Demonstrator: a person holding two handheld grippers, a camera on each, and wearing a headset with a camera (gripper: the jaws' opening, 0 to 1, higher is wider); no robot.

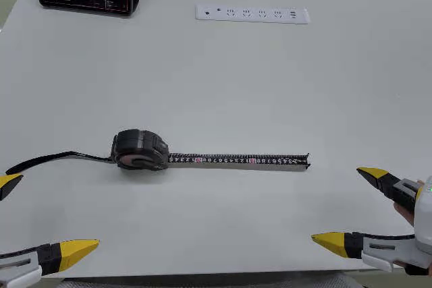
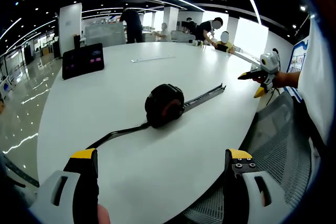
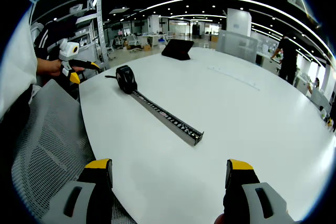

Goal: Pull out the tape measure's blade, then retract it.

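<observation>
I list tape measure [image 1: 140,150] on counter [image 1: 270,85], blade [image 1: 239,160] drawn out; my left tool [image 1: 56,210] and right tool [image 1: 337,204] gape empty.

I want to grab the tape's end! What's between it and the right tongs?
Nothing: in the right gripper view, bare white table lies between the right tongs and the blade's end.

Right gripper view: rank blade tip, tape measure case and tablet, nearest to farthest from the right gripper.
1. Blade tip, just ahead of the right gripper.
2. Tape measure case, farther back, to the left.
3. Tablet, farthest, beyond the case.
</observation>
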